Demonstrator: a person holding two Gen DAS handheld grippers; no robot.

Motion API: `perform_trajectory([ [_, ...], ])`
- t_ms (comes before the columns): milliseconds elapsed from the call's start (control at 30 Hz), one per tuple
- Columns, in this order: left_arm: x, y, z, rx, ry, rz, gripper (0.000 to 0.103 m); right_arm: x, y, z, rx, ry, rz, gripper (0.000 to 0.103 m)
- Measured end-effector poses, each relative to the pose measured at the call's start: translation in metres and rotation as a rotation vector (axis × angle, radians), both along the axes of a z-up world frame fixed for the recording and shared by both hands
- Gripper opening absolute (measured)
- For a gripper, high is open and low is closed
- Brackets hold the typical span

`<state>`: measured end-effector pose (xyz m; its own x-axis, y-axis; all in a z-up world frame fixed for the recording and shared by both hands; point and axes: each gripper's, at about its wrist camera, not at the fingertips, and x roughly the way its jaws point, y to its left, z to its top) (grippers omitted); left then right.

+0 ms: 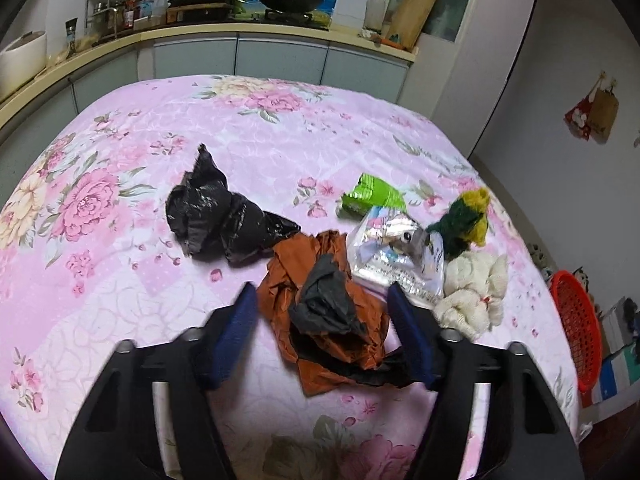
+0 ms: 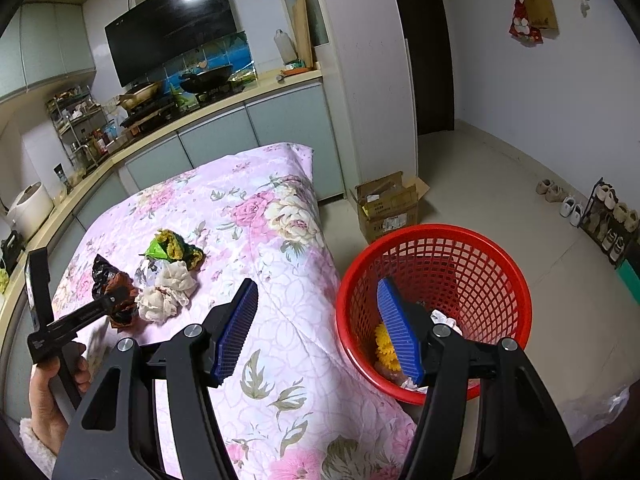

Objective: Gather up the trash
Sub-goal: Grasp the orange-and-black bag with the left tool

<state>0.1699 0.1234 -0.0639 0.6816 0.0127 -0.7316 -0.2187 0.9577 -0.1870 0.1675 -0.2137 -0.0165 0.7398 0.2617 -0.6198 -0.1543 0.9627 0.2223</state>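
Note:
An orange-brown crumpled bag (image 1: 288,272) with a black scrap (image 1: 328,300) on it lies on the pink floral tablecloth (image 1: 120,280). My left gripper (image 1: 322,286) is low over it, one blue pad at each side of the bag, jaws open and no squeeze showing. Around it lie a black bag (image 1: 212,216), a green wrapper (image 1: 372,194), a clear packet (image 1: 396,256), a yellow-green tuft (image 1: 464,220) and a cream rag (image 1: 472,296). My right gripper (image 2: 316,284) hangs open and empty over the table's edge, beside the red basket (image 2: 436,232), which holds a yellow piece (image 2: 386,348) and white paper.
The red basket stands on the floor right of the table. A cardboard box (image 2: 390,208) sits behind it, shoes (image 2: 560,196) along the wall. A kitchen counter (image 1: 240,32) runs behind the table. A person's hand (image 2: 52,392) holds the left gripper (image 2: 116,300).

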Motion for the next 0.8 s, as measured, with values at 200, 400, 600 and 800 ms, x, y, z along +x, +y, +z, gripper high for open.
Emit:
perform_trajectory([
  [200,-0.004,-0.002,0.000,0.020,-0.012,-0.016,0.044,0.000,0.003,-0.004,-0.003,0.009,0.005,0.060],
  [400,-0.017,-0.003,0.008,0.053,-0.034,-0.029,0.041,-0.001,0.010,-0.006,-0.013,0.011,0.026,0.060],
  [600,-0.037,0.005,0.019,0.046,-0.071,-0.021,0.041,-0.002,0.019,-0.009,-0.016,0.005,0.044,0.060],
  [800,-0.049,0.007,0.024,0.062,-0.102,-0.020,0.040,-0.002,0.038,-0.014,-0.014,0.002,0.088,0.060],
])
